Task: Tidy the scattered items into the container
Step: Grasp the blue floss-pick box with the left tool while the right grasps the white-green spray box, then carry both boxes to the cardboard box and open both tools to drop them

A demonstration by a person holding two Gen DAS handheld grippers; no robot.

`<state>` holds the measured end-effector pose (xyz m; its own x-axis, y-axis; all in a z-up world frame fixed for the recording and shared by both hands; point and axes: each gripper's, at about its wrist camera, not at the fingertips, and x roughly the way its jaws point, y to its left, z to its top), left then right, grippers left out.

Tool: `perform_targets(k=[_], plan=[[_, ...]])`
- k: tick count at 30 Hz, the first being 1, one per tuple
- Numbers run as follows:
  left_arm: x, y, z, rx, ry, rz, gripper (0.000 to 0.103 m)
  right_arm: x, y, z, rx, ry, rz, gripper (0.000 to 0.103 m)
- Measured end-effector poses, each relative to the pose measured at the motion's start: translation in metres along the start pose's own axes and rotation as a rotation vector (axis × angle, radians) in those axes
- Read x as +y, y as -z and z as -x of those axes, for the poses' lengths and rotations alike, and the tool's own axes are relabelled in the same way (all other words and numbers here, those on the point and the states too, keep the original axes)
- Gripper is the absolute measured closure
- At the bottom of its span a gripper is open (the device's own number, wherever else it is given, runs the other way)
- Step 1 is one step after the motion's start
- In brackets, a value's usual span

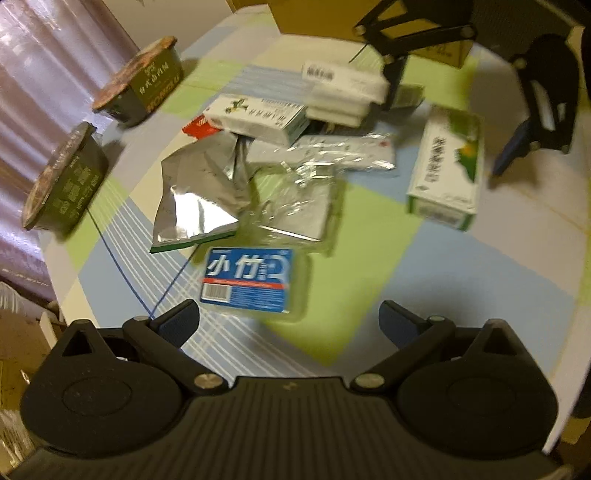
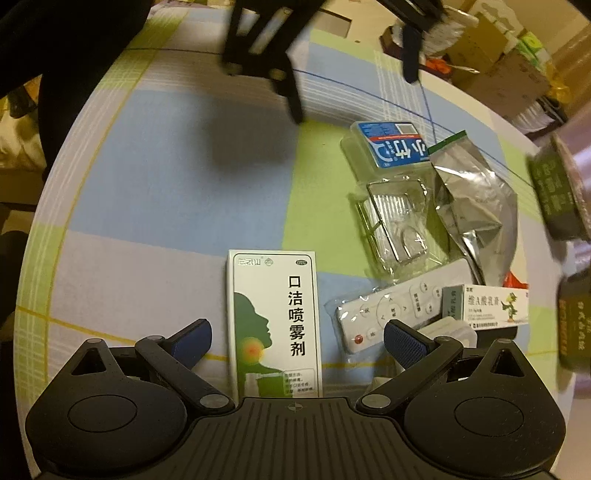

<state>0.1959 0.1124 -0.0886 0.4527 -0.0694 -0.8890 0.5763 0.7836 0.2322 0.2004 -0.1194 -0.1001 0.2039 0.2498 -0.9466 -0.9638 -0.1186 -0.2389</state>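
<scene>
1. Scattered items lie in a loose heap on a tabletop (image 2: 155,177) covered with a checked cloth of blue, green and white.
2. At the near edge of the heap in the left wrist view sits a clear case with a blue label (image 1: 248,279); the same case appears in the right wrist view (image 2: 391,147).
3. A crumpled silver foil pouch (image 1: 195,195) lies just beside the blue-labelled case, its green-edged end close to it.
4. Clear plastic packaging (image 2: 400,225) rests between the case and a white remote control (image 2: 397,308) sealed in a transparent bag.
5. A small white and green box with a cartoon figure (image 2: 487,304) overlaps the far end of the remote.
6. A tall white and green spray box (image 2: 275,321) lies flat, apart from the heap, directly ahead of the right tool (image 2: 297,338).
7. The right tool has its blue-padded fingers spread wide, one on each side of the spray box, gripping nothing.
8. The left tool (image 1: 290,319) is likewise spread wide and empty, hovering above the cloth just short of the blue-labelled case.
9. Two dark green bowl-shaped tubs (image 1: 142,83) with printed lids stand at the tabletop's edge, well apart from the heap.
10. A brown cardboard box (image 1: 314,16) stands at the far edge of the tabletop in the left wrist view.
</scene>
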Motion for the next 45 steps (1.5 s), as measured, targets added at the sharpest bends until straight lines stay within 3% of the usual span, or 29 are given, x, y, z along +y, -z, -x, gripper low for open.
perform_targets(k=[8, 11, 12, 13, 16, 18, 19, 26, 30, 39, 45], plan=[[0.035, -0.011, -0.039, 0.052, 0.082, -0.032, 0.002, -0.009, 0.0, -0.01, 0.014, -0.042, 0.031, 0.0], [0.041, -0.015, -0.048, 0.072, 0.108, -0.008, 0.011, -0.013, 0.001, -0.012, 0.006, -0.056, 0.006, 0.0], [0.042, -0.015, -0.05, 0.082, 0.112, 0.007, 0.018, -0.014, 0.001, -0.014, 0.007, -0.061, 0.002, 0.004], [0.043, -0.015, -0.051, 0.086, 0.118, 0.016, 0.019, -0.014, 0.001, -0.015, 0.01, -0.068, 0.004, 0.021], [0.044, -0.015, -0.05, 0.093, 0.119, 0.032, 0.019, -0.012, 0.001, -0.019, 0.027, -0.093, 0.008, 0.026], [0.041, -0.011, -0.046, 0.098, 0.126, 0.036, 0.02, -0.011, 0.001, -0.02, 0.035, -0.104, 0.004, 0.041], [0.039, -0.009, -0.044, 0.099, 0.131, 0.037, 0.02, -0.012, 0.001, -0.02, 0.036, -0.109, -0.012, 0.042], [0.003, 0.01, -0.02, 0.09, 0.189, -0.006, 0.019, -0.002, 0.002, -0.014, 0.035, -0.159, -0.107, 0.044], [-0.014, 0.015, -0.015, 0.101, 0.182, -0.051, 0.019, 0.003, 0.002, -0.013, 0.035, -0.162, -0.147, 0.044], [-0.016, 0.01, -0.024, 0.162, 0.199, -0.027, 0.019, 0.01, -0.003, -0.015, 0.061, -0.141, -0.195, 0.044], [-0.02, 0.005, -0.012, 0.175, 0.167, -0.008, 0.019, 0.018, -0.004, 0.007, 0.052, -0.064, -0.253, 0.045]])
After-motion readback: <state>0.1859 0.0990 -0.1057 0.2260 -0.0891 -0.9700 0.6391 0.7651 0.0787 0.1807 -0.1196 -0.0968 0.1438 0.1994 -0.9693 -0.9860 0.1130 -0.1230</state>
